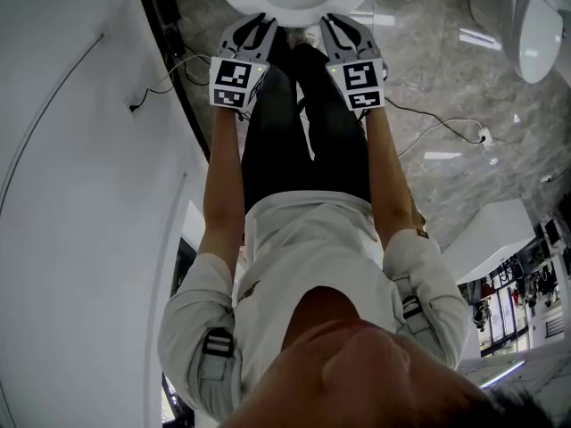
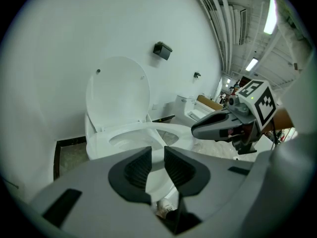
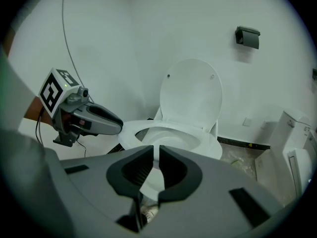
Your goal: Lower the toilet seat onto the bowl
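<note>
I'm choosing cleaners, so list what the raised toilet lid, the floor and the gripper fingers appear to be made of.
The toilet lid is likely glossy white plastic: thin, smooth, with a soft sheen.
The floor looks like polished grey stone or stone-look tile: veining and sharp light reflections.
The fingers seem to be dark matte rubber or plastic: ribbed inner faces, no shine.

Two claws (image 1: 265,20) (image 1: 328,20) — two toilets (image 2: 99,145) (image 2: 184,108) (white).
</note>
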Demonstrator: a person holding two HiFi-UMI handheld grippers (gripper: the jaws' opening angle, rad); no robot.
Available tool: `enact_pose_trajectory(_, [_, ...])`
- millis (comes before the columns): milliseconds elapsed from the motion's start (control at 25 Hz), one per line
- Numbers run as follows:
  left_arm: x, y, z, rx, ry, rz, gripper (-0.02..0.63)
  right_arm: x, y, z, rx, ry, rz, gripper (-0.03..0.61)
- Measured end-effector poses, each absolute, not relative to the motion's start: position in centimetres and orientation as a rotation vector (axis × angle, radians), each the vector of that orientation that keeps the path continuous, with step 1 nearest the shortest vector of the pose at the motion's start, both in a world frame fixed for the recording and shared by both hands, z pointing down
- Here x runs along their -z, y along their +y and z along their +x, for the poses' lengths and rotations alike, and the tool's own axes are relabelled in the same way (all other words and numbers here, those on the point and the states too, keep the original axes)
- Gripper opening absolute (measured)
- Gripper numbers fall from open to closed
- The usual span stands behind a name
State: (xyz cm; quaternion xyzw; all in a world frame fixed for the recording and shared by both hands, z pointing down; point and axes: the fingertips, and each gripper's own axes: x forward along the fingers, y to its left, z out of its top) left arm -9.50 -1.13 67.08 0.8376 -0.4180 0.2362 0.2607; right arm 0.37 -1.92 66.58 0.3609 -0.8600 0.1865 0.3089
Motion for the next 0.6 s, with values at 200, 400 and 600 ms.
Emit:
enact_pose_trajectory(200, [-68.6,-0.5,-9.4,-0.642,-1.115,2.246,0.092,-68.0,-1.2,0.5,-0.518,-2.255,0.929,0.051])
enact_pose_trajectory(400, [-70.1,0.1,-9.3,-0.643,-1.099,2.223,0.092,-69.7,-0.5,0.4,-0.538,-2.236,0.921,0.051])
enact_pose_trajectory(600, [-71.7,1.0,-9.5,-0.649,-1.1,2.19,0.092,-71.2,0.3,0.4,-0.555,-2.22,0.908,0.051])
